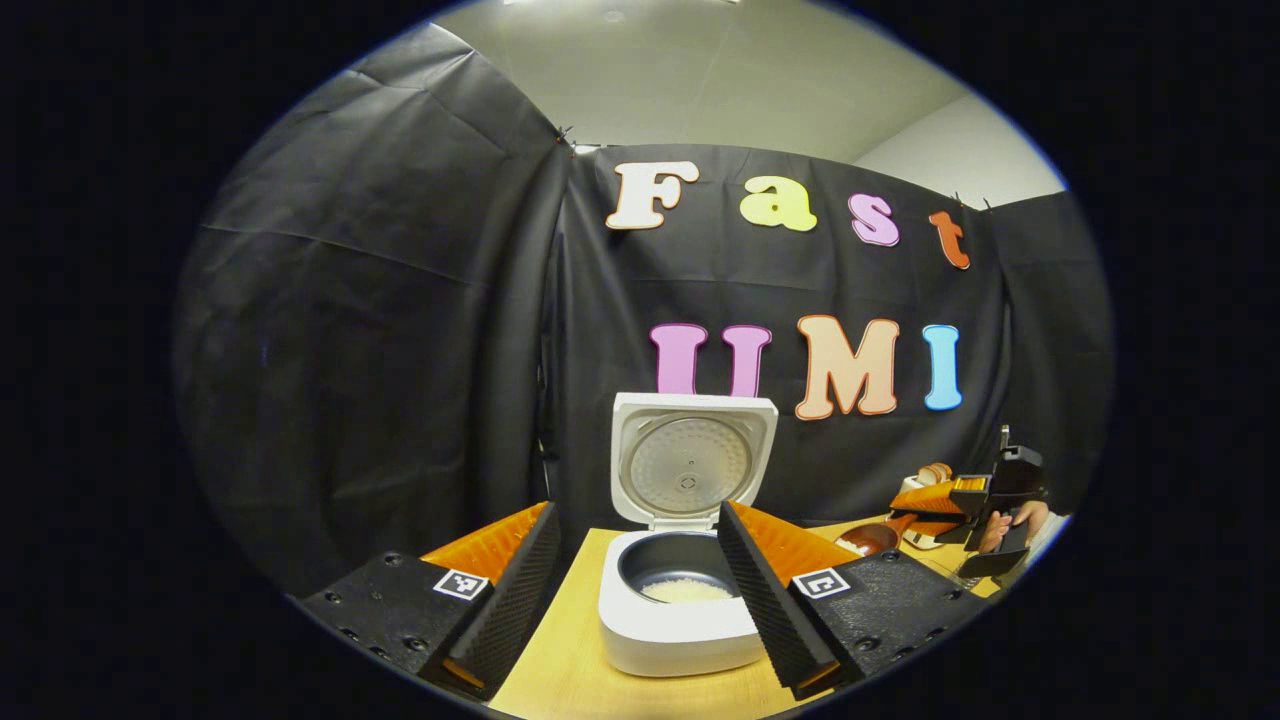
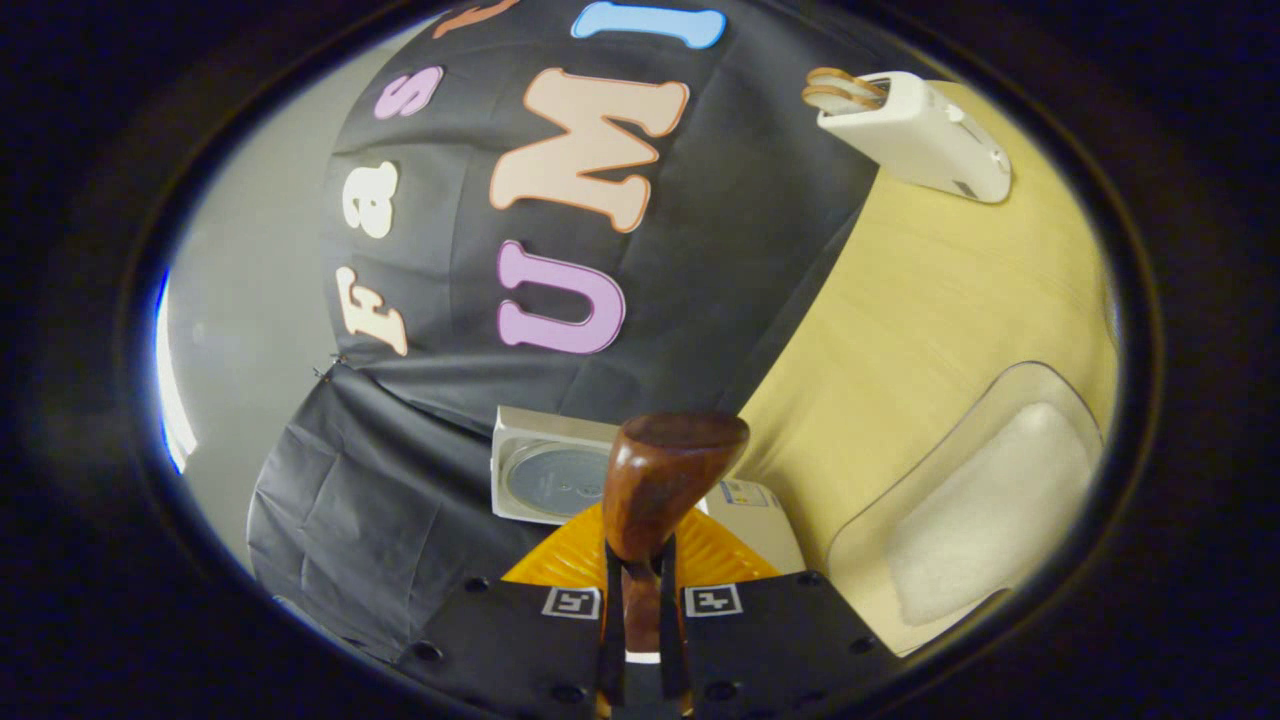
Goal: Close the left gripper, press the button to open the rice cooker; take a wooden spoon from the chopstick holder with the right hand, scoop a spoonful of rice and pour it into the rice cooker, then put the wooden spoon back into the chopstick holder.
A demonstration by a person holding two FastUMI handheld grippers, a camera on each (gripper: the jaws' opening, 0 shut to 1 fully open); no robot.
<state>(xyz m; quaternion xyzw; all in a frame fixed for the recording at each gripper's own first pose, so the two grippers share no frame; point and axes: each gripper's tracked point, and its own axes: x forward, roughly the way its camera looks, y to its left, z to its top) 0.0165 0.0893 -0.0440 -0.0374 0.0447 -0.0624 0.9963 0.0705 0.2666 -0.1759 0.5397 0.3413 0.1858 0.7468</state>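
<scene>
We note the worktop [image 1: 560,660], pale wood, running back to the black cloth wall. The rice cooker [image 1: 680,625] stands on it near the back edge, white body, lid [image 1: 692,460] swung fully up and leaning toward the cloth. Its dark inner pot [image 1: 672,560] is exposed, with a low layer of white rice [image 1: 686,590] at the bottom.

In the right gripper view we see a clear container [image 2: 985,500] holding a mound of white rice at the worktop's near right edge. A white toaster [image 2: 915,135] with bread slices in its slots sits at the far corner, well apart from the container. The rice cooker [image 2: 560,480] shows here too, between the cloth and the spoon.

Left tongs [image 1: 640,590]: spread wide, both fingers apart with nothing between them but the view of the cooker beyond; they hold nothing and hover in front of the cooker.

Right tongs [image 2: 640,610]: closed tight on the handle of the wooden spoon [image 2: 665,480], both fingers pressing it. The dark brown bowl rises just above the fingertips. In the left gripper view the right tongs [image 1: 935,510] appear toward the worktop's right side, a hand [image 1: 1015,525] behind them, with the wooden spoon [image 1: 870,538] carrying some white rice in its bowl, held low over the worktop, well apart from the cooker.
</scene>
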